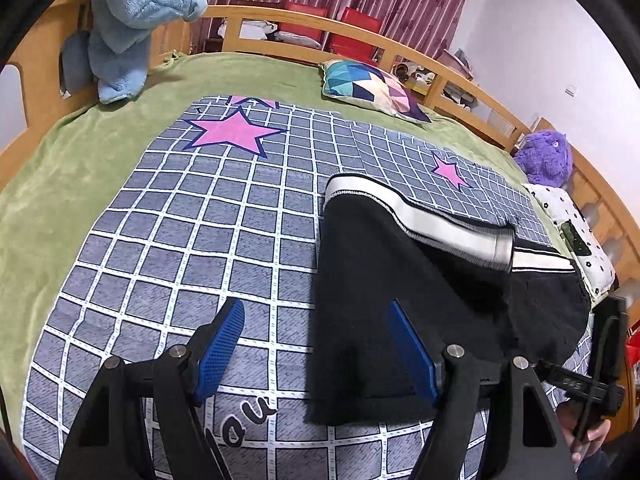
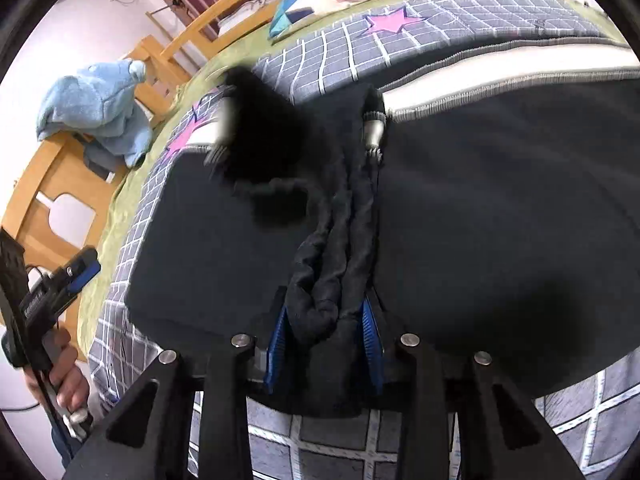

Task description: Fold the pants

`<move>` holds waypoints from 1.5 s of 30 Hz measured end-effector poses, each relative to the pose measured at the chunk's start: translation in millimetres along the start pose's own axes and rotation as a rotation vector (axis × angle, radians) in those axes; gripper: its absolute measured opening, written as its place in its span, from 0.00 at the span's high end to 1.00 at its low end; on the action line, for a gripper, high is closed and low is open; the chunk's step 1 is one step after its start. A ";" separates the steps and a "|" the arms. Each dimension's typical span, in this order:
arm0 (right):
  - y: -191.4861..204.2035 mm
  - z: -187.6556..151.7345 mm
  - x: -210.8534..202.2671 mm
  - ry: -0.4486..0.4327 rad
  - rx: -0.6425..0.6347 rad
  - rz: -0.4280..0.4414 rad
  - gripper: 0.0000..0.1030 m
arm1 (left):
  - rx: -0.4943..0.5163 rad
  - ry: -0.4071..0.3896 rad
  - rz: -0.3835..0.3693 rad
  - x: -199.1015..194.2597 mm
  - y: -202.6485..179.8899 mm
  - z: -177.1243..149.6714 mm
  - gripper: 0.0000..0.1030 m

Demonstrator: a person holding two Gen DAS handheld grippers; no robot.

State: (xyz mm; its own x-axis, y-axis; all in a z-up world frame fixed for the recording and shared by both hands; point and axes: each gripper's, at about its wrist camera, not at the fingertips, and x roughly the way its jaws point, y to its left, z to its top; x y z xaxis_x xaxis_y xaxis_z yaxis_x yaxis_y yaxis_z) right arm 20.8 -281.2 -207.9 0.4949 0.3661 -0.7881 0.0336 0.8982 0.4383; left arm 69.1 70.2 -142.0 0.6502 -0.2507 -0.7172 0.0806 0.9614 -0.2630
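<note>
Black pants with a white side stripe [image 1: 400, 264] lay on the checked bedsheet [image 1: 180, 240]; the right claw [image 2: 326, 340] pinched their bunched edge for folding, while the left claw [image 1: 316, 344] hovered spread over the hem, empty.

Both wrist views tilt downward—perhaps steeply—sharing the pants [image 1: 360, 280].

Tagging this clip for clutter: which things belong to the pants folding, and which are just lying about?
In the job:
pants
right gripper, jaws closed on the pants
left gripper, jaws open

Lying about:
pillow
blue towel
purple plush
red chairs
</note>
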 end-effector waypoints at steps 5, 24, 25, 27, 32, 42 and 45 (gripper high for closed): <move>32.6 7.4 -37.2 -0.123 -0.207 -0.093 0.46 | 0.052 0.027 0.003 10.9 -7.6 -7.8 0.29; 4.2 93.6 0.5 -0.126 -0.014 -0.005 0.90 | 0.018 0.041 0.047 18.5 4.6 -12.3 0.29; 0.0 91.3 8.4 -0.098 -0.010 -0.023 0.87 | 0.015 0.047 0.040 19.2 4.8 -12.6 0.29; -1.6 81.9 29.3 -0.026 -0.018 -0.080 0.84 | 0.012 0.052 0.027 19.5 3.7 -13.9 0.29; 18.7 70.1 15.2 -0.051 -0.104 -0.197 0.49 | 0.022 0.059 0.040 20.4 0.2 -19.7 0.29; -0.8 14.3 -37.9 -0.123 -0.106 -0.397 0.30 | 0.038 0.034 0.063 17.3 -13.6 -27.5 0.30; -13.4 1.3 -50.1 -0.144 -0.109 -0.385 0.30 | 0.030 0.019 0.029 12.9 -14.1 -26.4 0.30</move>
State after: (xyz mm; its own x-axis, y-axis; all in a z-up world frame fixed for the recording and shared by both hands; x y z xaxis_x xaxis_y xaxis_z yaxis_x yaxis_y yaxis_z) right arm -3.3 -311.9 -173.7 0.5806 -0.0321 -0.8135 0.1515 0.9860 0.0693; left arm 56.3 50.4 -164.6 0.6380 -0.2250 -0.7364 0.0851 0.9711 -0.2229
